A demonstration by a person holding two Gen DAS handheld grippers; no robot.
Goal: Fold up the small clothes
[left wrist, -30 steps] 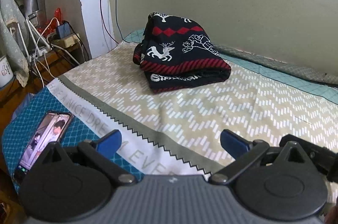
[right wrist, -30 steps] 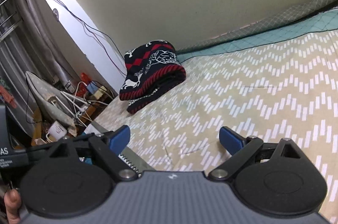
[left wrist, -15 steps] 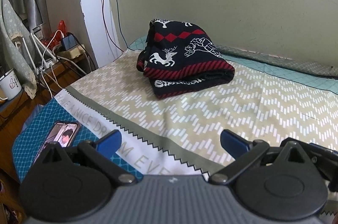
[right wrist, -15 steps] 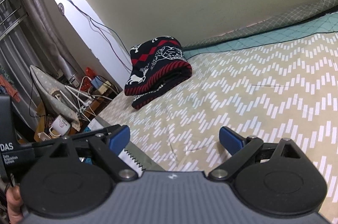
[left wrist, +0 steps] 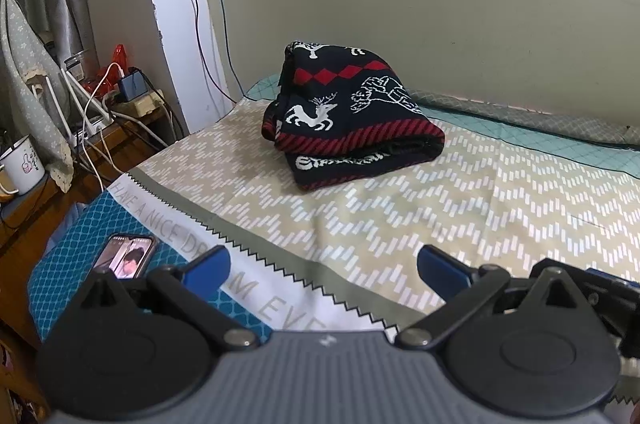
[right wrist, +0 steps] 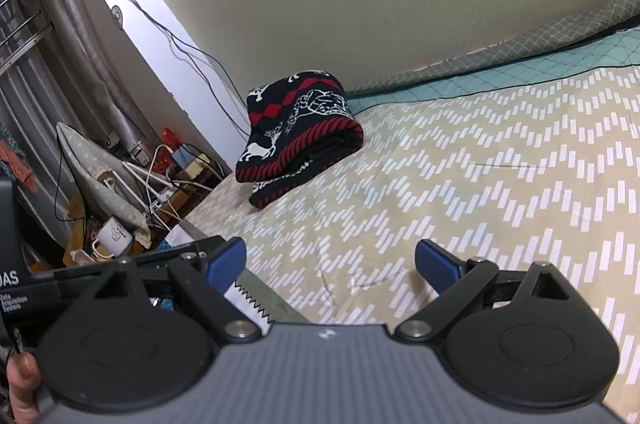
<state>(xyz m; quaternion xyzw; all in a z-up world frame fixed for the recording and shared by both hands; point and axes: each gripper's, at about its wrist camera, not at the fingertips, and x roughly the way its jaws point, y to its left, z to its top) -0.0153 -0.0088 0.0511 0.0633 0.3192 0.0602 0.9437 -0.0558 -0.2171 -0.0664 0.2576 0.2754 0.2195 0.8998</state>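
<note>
Left wrist view: the left gripper has its blue fingers spread wide with nothing between them, held low over the bedspread; the sweater, dark with red bands and white reindeer, lies already folded into a thick bundle well beyond the fingertips, straight ahead and slightly to the right of their midline, near the wall; its long axis runs from near left to far right, and the open, layered edge with the red ribbing faces the fingers, the rounded fold toward the wall; a phone lies just beside the left finger, and a mug stands far off to the left. Right wrist view: the right gripper likewise has its fingers apart and holds nothing; the sweater sits well ahead and to the left of the left fingertip, its long axis slanting from near left to far right, ribbed edge toward the fingers. Judged from both views, the left gripper stands more squarely before the bundle and seems the nearer; the fold looks essentially complete, so any further reach would go forward and, for the right gripper, leftward
</note>
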